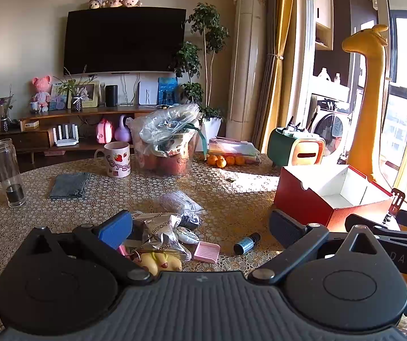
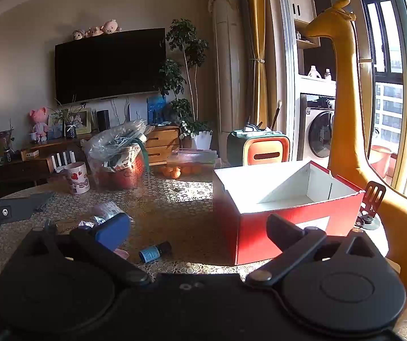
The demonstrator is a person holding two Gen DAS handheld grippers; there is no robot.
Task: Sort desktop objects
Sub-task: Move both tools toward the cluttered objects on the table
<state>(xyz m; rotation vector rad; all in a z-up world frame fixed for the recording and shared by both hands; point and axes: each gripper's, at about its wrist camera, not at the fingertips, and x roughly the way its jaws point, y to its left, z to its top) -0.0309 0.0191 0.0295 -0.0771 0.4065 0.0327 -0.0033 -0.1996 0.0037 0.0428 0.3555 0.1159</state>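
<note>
A pile of small items lies on the patterned table: silver snack packets (image 1: 161,231), a clear bag (image 1: 179,203), a white oval piece (image 1: 188,235), a pink tray (image 1: 207,251), a yellow toy (image 1: 162,262) and a small dark bottle with a blue label (image 1: 246,243) (image 2: 155,251). My left gripper (image 1: 200,227) is open above this pile, its blue-padded finger over the packets. A red box (image 1: 332,196) (image 2: 286,199) with a white inside stands open to the right. My right gripper (image 2: 197,228) is open, between the bottle and the red box.
A strawberry mug (image 1: 117,159), a grey cloth (image 1: 70,184), a glass bottle (image 1: 8,170), a bagged container (image 1: 166,147) and oranges (image 1: 224,160) stand farther back on the table. A yellow giraffe toy (image 2: 342,91) rises behind the box. The right gripper's body (image 1: 388,227) shows at the left view's right edge.
</note>
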